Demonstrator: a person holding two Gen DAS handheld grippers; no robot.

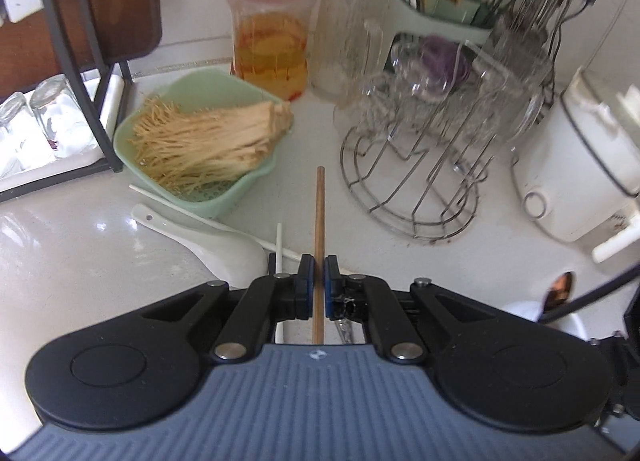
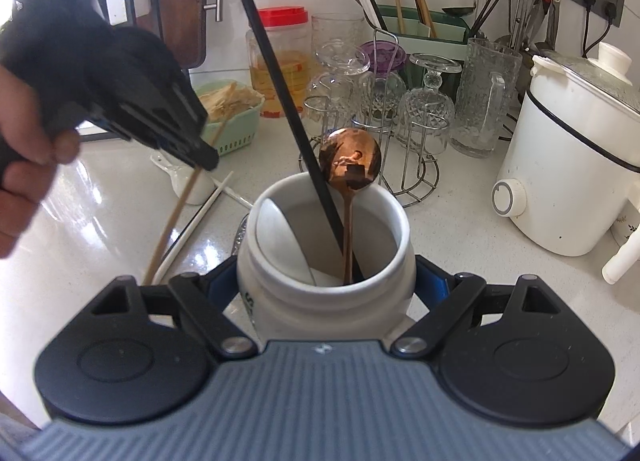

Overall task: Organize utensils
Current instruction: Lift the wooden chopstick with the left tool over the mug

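Utensils lie scattered around the white ceramic jar (image 2: 324, 245) that serves as holder on the countertop (image 2: 460, 229). Left of the jar, the left gripper (image 1: 319, 281) has its jaws clenched on 1 wooden chopstick (image 1: 319, 213), which points forward over the counter; in the right wrist view that chopstick slants down past the jar's left side. Also left of the jar, resting on the counter, are a white ceramic spoon (image 1: 208, 243) and 2 white chopsticks (image 1: 280, 241), with a green basket (image 1: 200, 117) of dried strands farther back. At the jar itself, the right gripper (image 2: 326, 285) grasps the body from both sides, jaws spread wide around it. Inside the jar stand 1 black chopstick (image 2: 288, 101), leaning to the upper left, 1 copper spoon (image 2: 349, 165) bowl-up, and 1 white spoon (image 2: 280, 237) against the left wall. Behind the jar is a wire rack (image 2: 412, 165) of upturned glasses; right of it stands a white cooker (image 2: 568, 165).
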